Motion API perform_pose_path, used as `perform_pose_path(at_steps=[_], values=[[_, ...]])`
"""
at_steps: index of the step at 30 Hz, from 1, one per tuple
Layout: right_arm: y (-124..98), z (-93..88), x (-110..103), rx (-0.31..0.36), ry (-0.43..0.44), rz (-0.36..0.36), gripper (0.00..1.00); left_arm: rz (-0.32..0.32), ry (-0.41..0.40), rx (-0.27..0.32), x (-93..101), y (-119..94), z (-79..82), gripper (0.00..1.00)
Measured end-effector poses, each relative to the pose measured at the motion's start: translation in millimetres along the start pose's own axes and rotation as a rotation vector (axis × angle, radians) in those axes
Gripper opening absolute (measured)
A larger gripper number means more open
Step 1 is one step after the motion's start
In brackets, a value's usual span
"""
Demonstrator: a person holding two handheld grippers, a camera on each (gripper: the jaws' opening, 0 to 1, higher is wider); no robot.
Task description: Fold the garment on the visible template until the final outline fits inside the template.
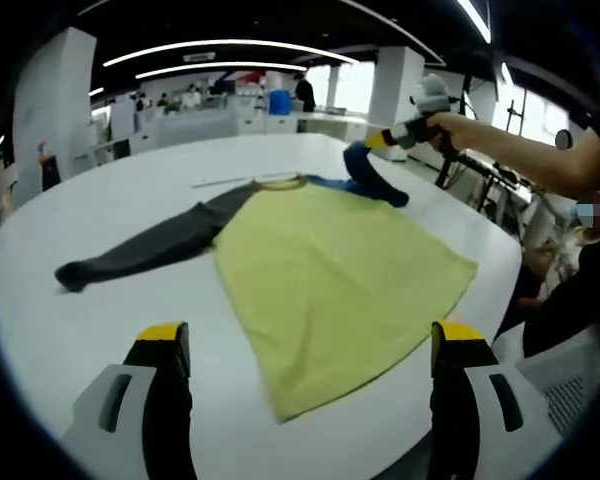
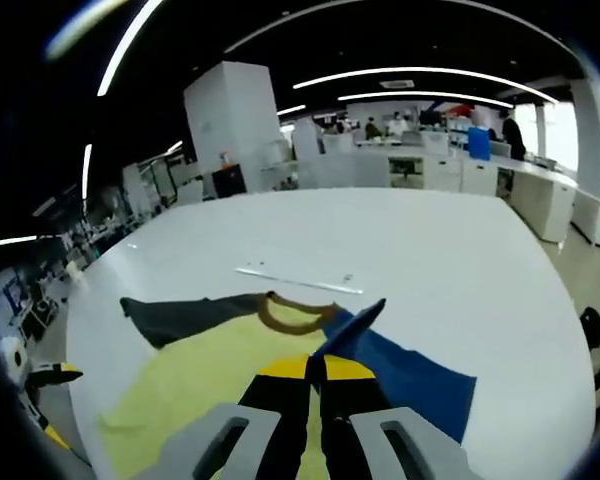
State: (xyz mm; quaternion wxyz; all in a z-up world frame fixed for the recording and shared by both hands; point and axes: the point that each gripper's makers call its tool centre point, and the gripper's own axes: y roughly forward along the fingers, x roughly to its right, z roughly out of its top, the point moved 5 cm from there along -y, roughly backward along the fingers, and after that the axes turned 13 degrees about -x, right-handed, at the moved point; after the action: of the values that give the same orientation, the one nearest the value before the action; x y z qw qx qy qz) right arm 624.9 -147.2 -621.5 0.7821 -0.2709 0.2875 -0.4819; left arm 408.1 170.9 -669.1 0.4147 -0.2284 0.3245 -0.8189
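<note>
**Blue sleeve lifted for the first fold**

Nearest us, the left gripper (image 1: 310, 345) hovers with its jaws spread wide over the near edge of the white table (image 1: 100, 210). Just beyond lies the garment (image 1: 330, 260), its yellow body flat and its grey sleeve (image 1: 150, 250) stretched out to the left. At the far right, our right gripper (image 2: 315, 372) is pinching the blue sleeve (image 2: 405, 375), raised off the table (no template outline is discernible to us). We judge the sleeve fold is underway; next, we carry it across the yellow body.
</note>
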Motion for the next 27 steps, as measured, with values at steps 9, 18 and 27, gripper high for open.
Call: perform_pose_path(at_steps=[9,18,27], values=[[16,5.8,-25,-0.007,0.004,0.028,0.00,0.001,-0.004,-0.003,-8.1,3,-3.4,0.98],[30,18.3,-47,-0.008,-0.009,0.055,0.00,0.007,-0.015,-0.009,-12.2,4,-7.1,0.98],[45,34.9,-68,-0.011,-0.056,0.083,0.00,0.013,-0.030,-0.010,-16.3,5,-11.3,0.98]])
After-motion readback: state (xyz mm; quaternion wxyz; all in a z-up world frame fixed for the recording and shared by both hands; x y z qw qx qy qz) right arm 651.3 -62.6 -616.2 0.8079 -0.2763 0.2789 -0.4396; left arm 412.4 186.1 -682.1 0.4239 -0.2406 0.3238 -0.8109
